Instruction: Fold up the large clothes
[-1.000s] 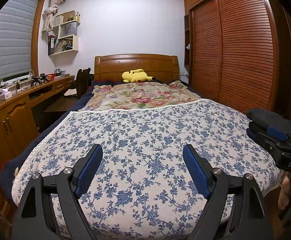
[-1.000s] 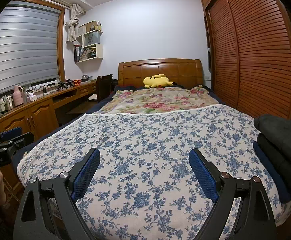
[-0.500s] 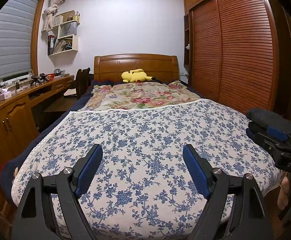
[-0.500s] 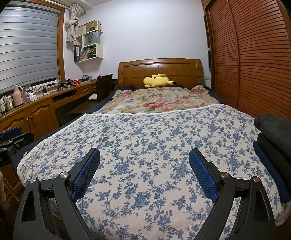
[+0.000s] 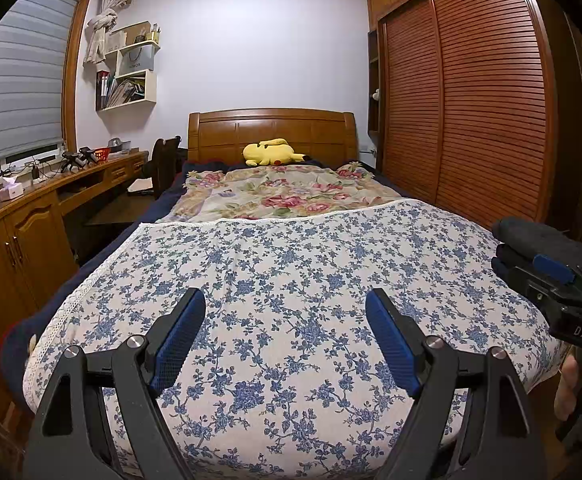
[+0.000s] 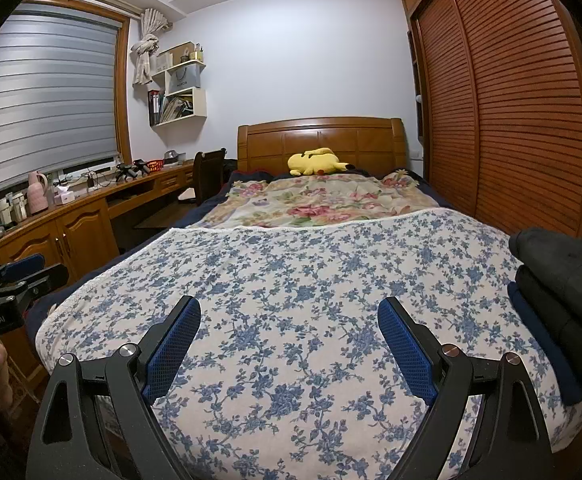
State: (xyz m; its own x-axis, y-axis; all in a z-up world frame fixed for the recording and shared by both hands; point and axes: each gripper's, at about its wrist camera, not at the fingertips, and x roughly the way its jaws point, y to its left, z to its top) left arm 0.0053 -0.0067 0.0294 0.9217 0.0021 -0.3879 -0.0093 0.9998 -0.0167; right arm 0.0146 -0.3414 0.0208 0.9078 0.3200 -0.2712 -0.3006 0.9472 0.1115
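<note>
Fingers point(image 5: 179, 340) of the left gripper point(image 5: 285, 340), blue-padded, stand wide apart with nothing between them, held above the foot end of the bed point(image 5: 291, 272). Fingers point(image 6: 171, 344) of the right gripper point(image 6: 289, 348) are likewise spread and empty, above the same end. Bed: covered at the foot by a white sheet with blue flowers point(image 6: 311, 280); toward the headboard point(image 5: 271, 132), a floral blanket point(image 5: 283, 192) and a yellow plush toy point(image 5: 271, 152). Folded dark clothes point(image 6: 563, 292): a stack of dark grey and navy pieces on the bed's right edge near the foot, just beside the right gripper. Wooden wardrobe point(image 6: 511, 112): right of the bed. Bench point(image 6: 71, 208): left of the bed, under the window.
</note>
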